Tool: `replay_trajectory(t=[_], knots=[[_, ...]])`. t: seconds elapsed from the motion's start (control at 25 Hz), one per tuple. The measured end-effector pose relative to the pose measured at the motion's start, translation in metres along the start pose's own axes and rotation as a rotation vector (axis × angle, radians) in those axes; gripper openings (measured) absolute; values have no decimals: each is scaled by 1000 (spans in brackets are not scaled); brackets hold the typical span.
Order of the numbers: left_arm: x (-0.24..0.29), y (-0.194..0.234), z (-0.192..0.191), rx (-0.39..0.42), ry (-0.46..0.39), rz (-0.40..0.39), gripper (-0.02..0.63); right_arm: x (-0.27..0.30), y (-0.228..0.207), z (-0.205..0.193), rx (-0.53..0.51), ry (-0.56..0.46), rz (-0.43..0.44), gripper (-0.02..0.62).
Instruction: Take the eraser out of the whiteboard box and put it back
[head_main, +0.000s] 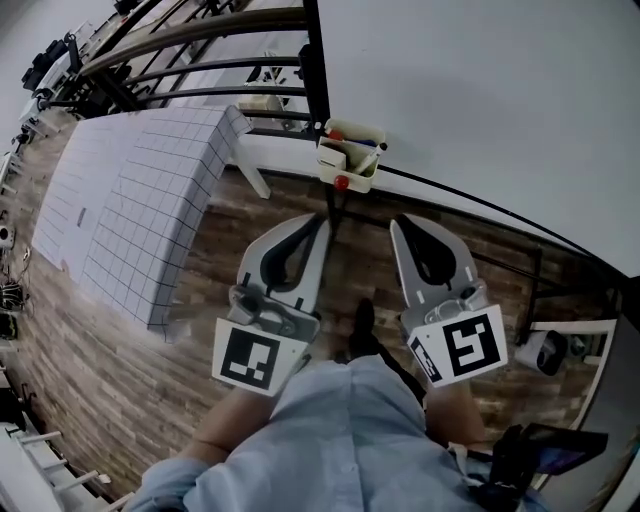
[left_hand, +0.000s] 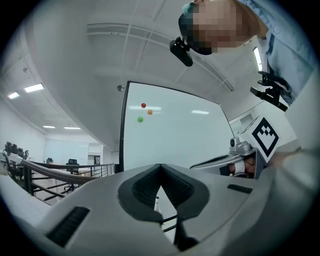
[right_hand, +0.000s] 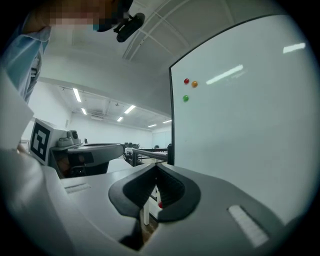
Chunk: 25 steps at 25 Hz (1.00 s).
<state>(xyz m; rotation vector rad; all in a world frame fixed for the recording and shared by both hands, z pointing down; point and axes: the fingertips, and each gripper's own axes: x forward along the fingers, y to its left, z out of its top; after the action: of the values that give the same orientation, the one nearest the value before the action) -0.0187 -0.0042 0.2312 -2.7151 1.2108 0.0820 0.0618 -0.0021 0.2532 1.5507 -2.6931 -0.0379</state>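
cream whiteboard box (head_main: 358, 163) lies just beyond right tool (head_main: 394, 224), apart.

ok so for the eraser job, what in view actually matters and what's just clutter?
Job: whiteboard box on the whiteboard, eraser not made out inside; left gripper and right gripper, both shut and empty.
Just there: gridded panel, black railing, coloured magnets on the board.

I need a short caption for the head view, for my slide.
Left gripper and right gripper, both shut and empty, point toward the whiteboard box.
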Motion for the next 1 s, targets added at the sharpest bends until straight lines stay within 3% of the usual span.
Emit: replay_trajectory(t=[0.48,1.0], knots=[[67,36,15,75,-20,117,-2,72,-30,3,-36,7,195,3],[88,72,-3,46,-20,172,-2,115,-27,-22,-93,106,309,12]])
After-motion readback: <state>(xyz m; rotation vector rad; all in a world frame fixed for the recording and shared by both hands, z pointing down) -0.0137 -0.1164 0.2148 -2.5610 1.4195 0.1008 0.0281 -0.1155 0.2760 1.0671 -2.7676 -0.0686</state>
